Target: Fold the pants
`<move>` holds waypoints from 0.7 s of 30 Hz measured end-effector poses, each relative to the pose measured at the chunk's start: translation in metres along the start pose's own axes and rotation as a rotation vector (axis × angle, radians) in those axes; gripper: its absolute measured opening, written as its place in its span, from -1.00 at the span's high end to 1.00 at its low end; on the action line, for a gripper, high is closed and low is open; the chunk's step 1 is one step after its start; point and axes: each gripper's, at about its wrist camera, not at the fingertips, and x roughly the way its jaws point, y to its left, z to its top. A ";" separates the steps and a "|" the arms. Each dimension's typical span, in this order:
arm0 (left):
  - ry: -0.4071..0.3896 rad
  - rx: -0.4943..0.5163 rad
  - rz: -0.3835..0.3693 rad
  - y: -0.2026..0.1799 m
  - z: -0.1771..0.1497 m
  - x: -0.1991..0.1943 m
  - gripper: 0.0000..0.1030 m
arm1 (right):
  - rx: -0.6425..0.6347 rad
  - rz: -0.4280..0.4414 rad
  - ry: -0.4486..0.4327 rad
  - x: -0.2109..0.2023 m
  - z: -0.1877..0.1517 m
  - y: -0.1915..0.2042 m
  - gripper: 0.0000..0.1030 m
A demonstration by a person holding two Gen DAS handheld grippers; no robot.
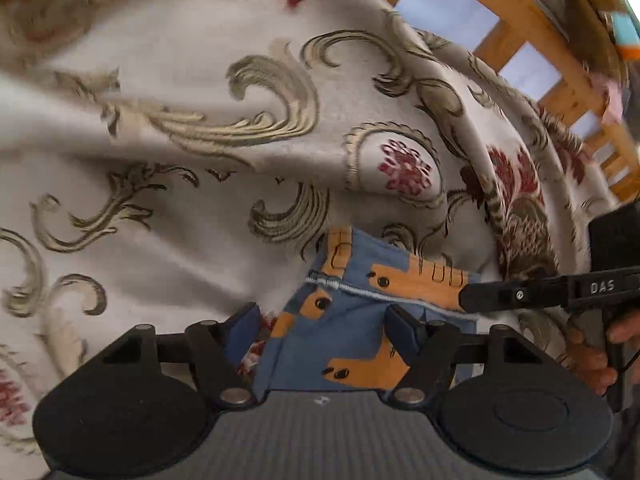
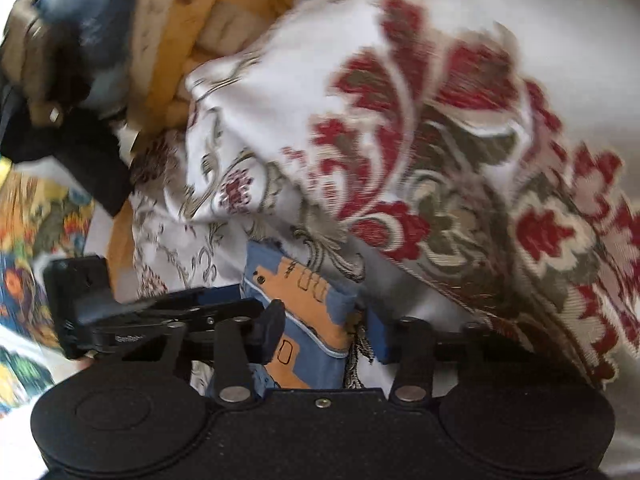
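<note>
Floral bedspread [image 1: 168,208] under bunched pants [image 1: 352,320]

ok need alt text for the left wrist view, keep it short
Blue pants with orange patches lie between the open fingers of the left gripper on a cream floral bedspread. The right gripper reaches in from the right edge onto the pants' hem.

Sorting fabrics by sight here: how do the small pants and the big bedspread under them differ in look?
The pants are blue with orange block shapes; the bedspread is off-white with olive scrolls and red flowers. The pants are a small bundle between the jaws of the left gripper, while the bedspread fills most of both views. The pants show a pale stitched seam; the bedspread shows broad rumpled folds. Both are patterned cloth.
</note>
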 end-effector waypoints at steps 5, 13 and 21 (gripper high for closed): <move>-0.004 -0.096 -0.083 0.021 0.014 0.004 0.11 | 0.080 0.003 -0.008 0.005 0.002 -0.008 0.54; -0.039 -0.043 0.027 -0.004 0.014 -0.001 0.67 | -0.112 -0.038 -0.060 0.000 -0.003 0.016 0.79; -0.168 0.044 0.094 -0.021 0.020 -0.029 0.70 | -0.499 -0.104 -0.242 -0.019 -0.023 0.054 0.80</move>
